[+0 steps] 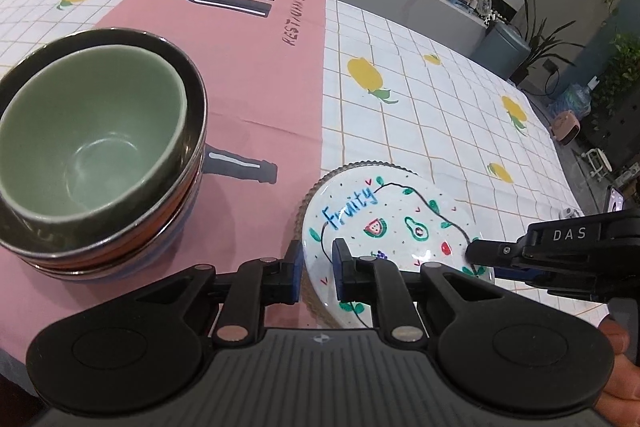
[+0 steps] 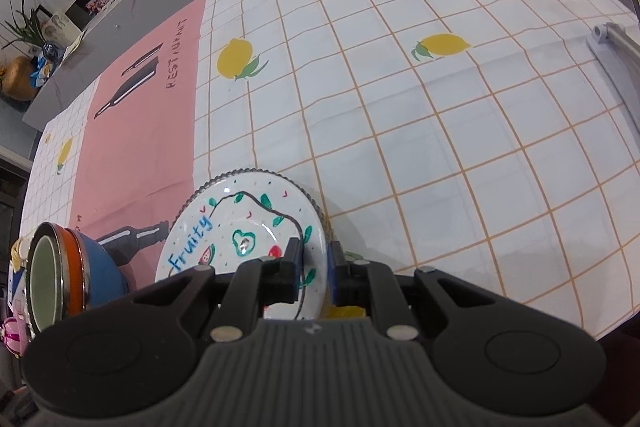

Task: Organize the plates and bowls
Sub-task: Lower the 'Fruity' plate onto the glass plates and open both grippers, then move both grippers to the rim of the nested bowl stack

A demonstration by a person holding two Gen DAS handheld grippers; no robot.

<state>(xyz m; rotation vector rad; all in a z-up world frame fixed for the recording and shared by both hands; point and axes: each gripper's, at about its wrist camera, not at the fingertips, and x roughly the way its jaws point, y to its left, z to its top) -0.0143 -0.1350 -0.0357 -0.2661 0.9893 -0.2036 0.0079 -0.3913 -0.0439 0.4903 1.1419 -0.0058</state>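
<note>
clearly both tools were clenched on the same white "fruity" plate, which sat tilted over a bead-rimmed plate beneath it. the left gripper had the plate's near-left rim between its blue pads, and the right gripper pinched the opposite rim, one finger over the painted face and one under it; from the left wrist view its black fingertip showed just right of the left tool, touching the rim. the likeliest trouble, as i judged it, was a slip: glazed rim, narrow pads, and a plate held at a slant, so any uneven lift between the two hands could twist it loose and drop it onto the plate below, chipping either. dragging the under plate along was another risk if the lower fingers caught its beaded edge. farther left of the left tool stood the nested bowls, green inside dark, orange and blue ones; a wide swing that way could knock the stack. beyond lay only the lemon tablecloth.
</note>
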